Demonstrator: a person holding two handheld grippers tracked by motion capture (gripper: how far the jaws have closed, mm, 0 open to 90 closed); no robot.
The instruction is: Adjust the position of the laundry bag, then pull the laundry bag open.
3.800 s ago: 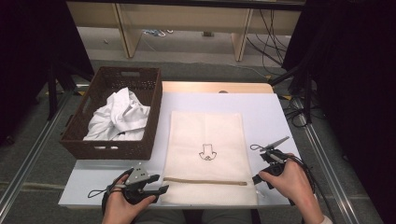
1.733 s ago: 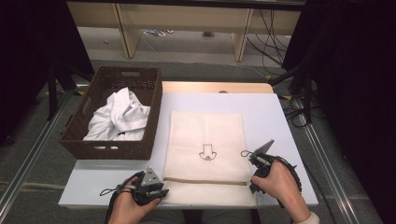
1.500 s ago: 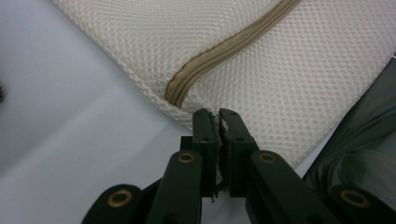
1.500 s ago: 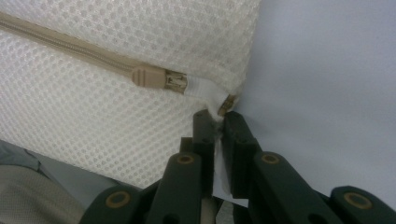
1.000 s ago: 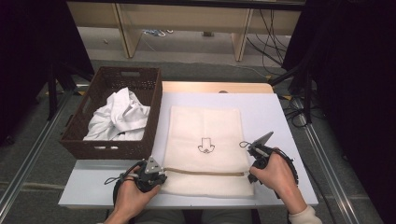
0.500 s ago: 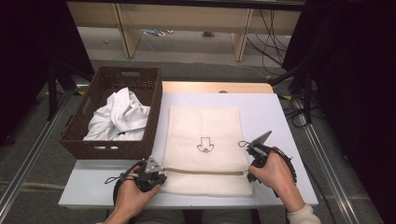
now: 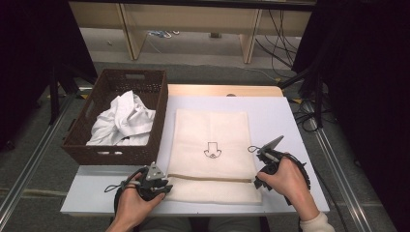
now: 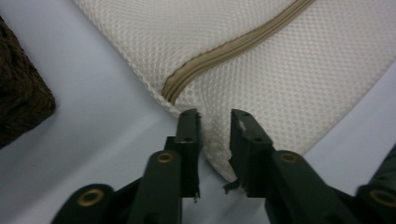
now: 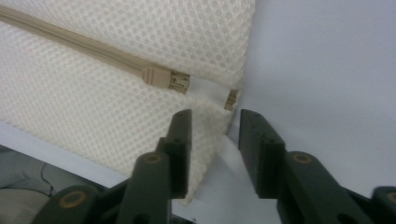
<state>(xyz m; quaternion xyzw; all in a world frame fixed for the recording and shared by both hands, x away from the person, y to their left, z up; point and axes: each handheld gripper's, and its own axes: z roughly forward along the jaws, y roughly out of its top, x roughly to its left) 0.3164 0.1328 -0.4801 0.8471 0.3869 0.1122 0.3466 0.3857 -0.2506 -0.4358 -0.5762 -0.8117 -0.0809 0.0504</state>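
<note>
Cream mesh bag (image 7: 211, 145) lying flat in the table's middle, tan zipper (image 7: 209, 178) closed along near end, small black drawing (image 7: 211, 150) at centre.

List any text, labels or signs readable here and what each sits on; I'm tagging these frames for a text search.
No words, brand names or numbers can be read in any view.
The one mark is a small black outline drawing, not text, printed on the cream mesh bag.
The zipper pull carries no legible marking.
The brown basket and the white cloth in it show no label.
</note>
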